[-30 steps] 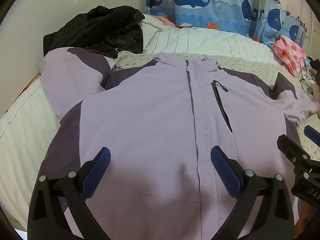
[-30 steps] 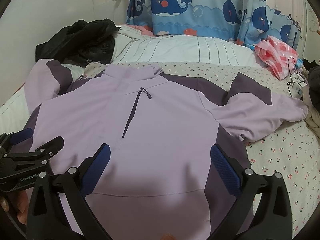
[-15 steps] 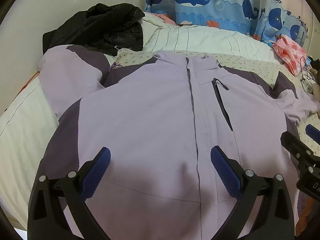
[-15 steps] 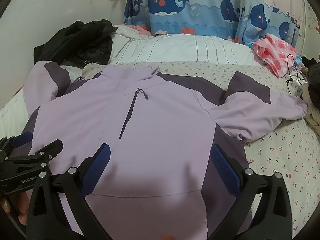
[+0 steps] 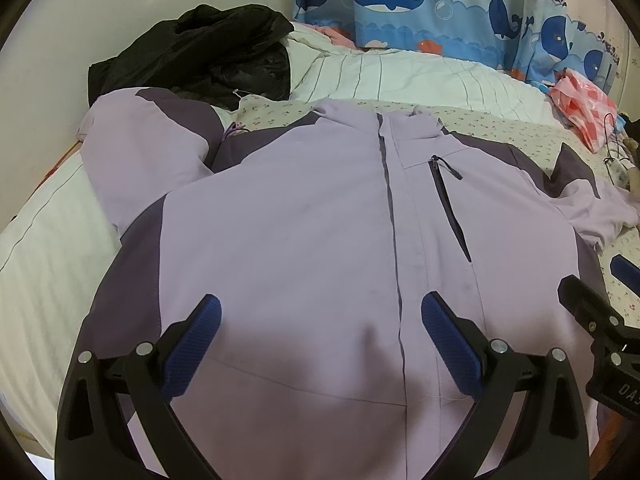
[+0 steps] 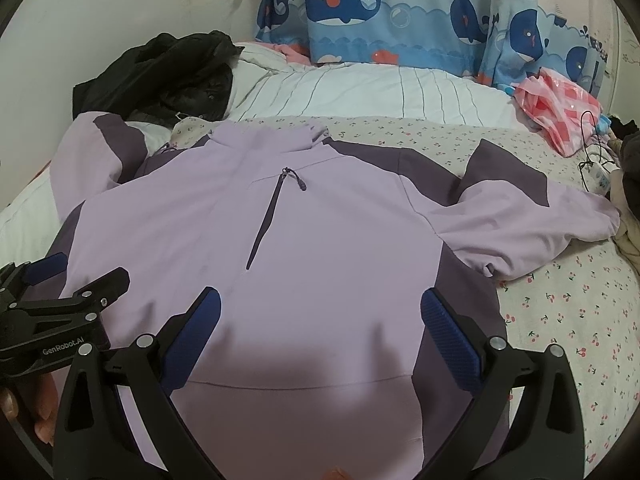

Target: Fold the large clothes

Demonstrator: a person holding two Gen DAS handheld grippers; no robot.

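Observation:
A lilac jacket (image 5: 304,232) with dark purple panels lies spread face up on the bed, zipped, collar at the far end; it also shows in the right wrist view (image 6: 320,240). Its left sleeve (image 5: 136,148) is bent back at the far left. Its right sleeve (image 6: 532,220) stretches out to the right. My left gripper (image 5: 320,320) is open and empty above the jacket's lower left part. My right gripper (image 6: 320,316) is open and empty above the lower right part. Each gripper shows at the edge of the other's view.
A black coat (image 5: 200,60) lies heaped at the far left by the wall. A striped white duvet (image 6: 360,92) lies beyond the collar. A pink plastic bag (image 6: 560,116) and a cable with charger (image 6: 598,172) lie at the far right. Whale-print curtains (image 6: 380,12) hang behind.
Both grippers have drifted slightly, the views tilting a little higher over the jacket. Both jaws stay open. The jacket has not moved.

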